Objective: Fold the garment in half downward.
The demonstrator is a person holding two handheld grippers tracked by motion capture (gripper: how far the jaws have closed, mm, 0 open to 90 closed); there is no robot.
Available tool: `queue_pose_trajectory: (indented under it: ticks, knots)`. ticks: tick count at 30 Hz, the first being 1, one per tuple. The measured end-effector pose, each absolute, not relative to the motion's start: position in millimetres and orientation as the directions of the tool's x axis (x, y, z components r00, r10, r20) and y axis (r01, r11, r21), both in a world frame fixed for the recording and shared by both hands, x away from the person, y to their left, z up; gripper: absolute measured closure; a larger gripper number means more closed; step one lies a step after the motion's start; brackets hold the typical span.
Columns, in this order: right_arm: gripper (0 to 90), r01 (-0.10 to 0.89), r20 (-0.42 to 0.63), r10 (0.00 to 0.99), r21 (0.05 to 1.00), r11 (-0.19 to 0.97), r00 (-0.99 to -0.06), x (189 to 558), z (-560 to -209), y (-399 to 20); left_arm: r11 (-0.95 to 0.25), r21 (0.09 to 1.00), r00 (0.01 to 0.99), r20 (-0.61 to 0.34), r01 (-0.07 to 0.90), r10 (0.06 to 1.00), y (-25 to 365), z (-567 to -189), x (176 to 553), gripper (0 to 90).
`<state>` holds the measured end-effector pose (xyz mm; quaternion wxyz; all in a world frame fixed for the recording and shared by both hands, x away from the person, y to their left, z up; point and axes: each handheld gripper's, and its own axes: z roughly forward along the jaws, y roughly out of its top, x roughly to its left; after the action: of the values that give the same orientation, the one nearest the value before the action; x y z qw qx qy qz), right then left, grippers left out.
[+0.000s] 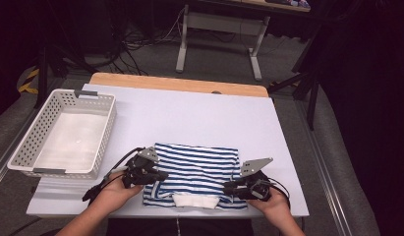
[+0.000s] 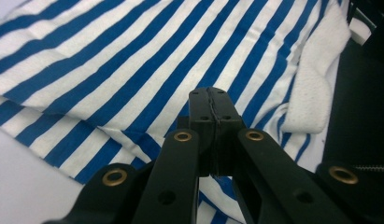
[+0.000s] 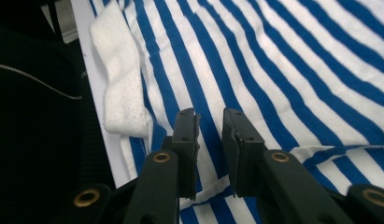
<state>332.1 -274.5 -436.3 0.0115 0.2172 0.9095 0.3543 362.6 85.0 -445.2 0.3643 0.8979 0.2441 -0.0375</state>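
Two hand-held grippers (image 1: pixel 160 175) (image 1: pixel 228 188) point inward, flanking the striped shirt (image 1: pixel 197 172).

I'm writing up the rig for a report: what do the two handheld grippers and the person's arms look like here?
Both the left gripper and the right gripper are black, each topped by a grey three-cornered plate and trailing a black cable. Their gripper views show two black jaws on slotted arms with brass-coloured rivets at the pivots. The forearms are bare, with no sleeve or glove in sight.
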Motion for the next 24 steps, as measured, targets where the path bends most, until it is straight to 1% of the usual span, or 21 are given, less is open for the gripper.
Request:
queue_pose_trajectory:
  ticks: [2, 4, 7, 9, 14, 17, 21, 24]
  knots:
    - [76.8, 0.374, 0.116, 0.396, 0.637, 0.674, -0.911, 333, -439, -272, -0.634, 0.614, 0.878, -0.254, 0.47, 0.405, 82, -450, 364, 89.4]
    - [76.8, 0.363, 0.095, 0.392, 0.618, 0.697, -0.915, 334, -442, -268, -0.652, 0.598, 0.879, -0.238, 0.467, 0.413, 80, -452, 365, 89.2]
    - [76.3, 0.346, 0.064, 0.386, 0.595, 0.726, -0.92, 335, -446, -264, -0.666, 0.582, 0.88, -0.229, 0.466, 0.416, 79, -456, 365, 89.2]
    - [76.3, 0.322, 0.046, 0.369, 0.597, 0.735, -0.928, 335, -447, -264, -0.664, 0.584, 0.881, -0.236, 0.466, 0.411, 79, -457, 365, 89.2]
    - [76.1, 0.323, 0.049, 0.368, 0.595, 0.736, -0.928, 336, -446, -264, -0.668, 0.583, 0.884, -0.239, 0.462, 0.403, 78, -457, 367, 88.2]
    - [76.3, 0.318, 0.049, 0.37, 0.623, 0.714, -0.928, 339, -440, -266, -0.662, 0.596, 0.884, -0.209, 0.455, 0.419, 76, -454, 367, 83.9]
    - [75.0, 0.333, 0.033, 0.413, 0.649, 0.684, -0.91, 349, -430, -271, -0.638, 0.624, 0.879, -0.187, 0.451, 0.438, 76, -448, 375, 82.2]
    - [73.1, 0.336, 0.023, 0.435, 0.671, 0.661, -0.9, 358, -427, -274, -0.608, 0.642, 0.862, -0.179, 0.468, 0.474, 77, -443, 384, 81.4]
